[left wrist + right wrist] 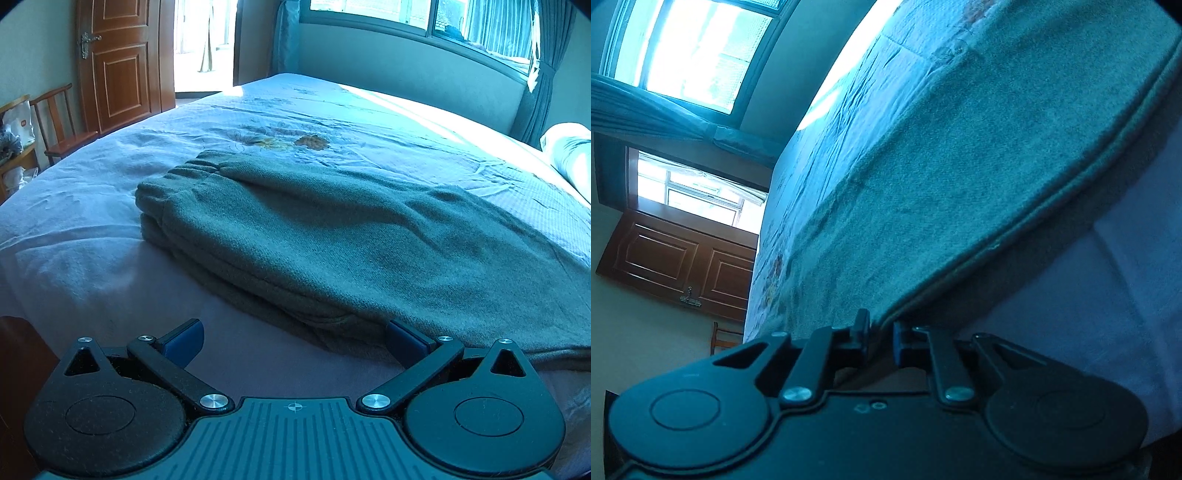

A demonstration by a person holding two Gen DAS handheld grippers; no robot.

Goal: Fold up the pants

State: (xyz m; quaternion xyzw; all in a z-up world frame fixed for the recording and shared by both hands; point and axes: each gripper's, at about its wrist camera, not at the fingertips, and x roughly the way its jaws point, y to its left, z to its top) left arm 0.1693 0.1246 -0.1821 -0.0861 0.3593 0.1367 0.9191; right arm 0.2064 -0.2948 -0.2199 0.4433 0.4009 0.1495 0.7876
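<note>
Wooden chair (59, 122) and brown door (122, 62) are seen at the left; no legible writing is found (a bag there is blurred). Grey-green pants (314, 236) lie folded on the bed (74, 251). Left gripper (294, 341) is spread wide, empty. Right gripper (881, 334) is clamped on the pants' edge.

This is a bedroom in a home. A wide bed (110, 206) with a pale embroidered bedspread (280, 136) fills the room, a pillow (569, 155) at one side. A panelled wooden door (122, 62), a wooden chair (62, 122), curtains (539, 92) and a long window (406, 14) surround it.
</note>
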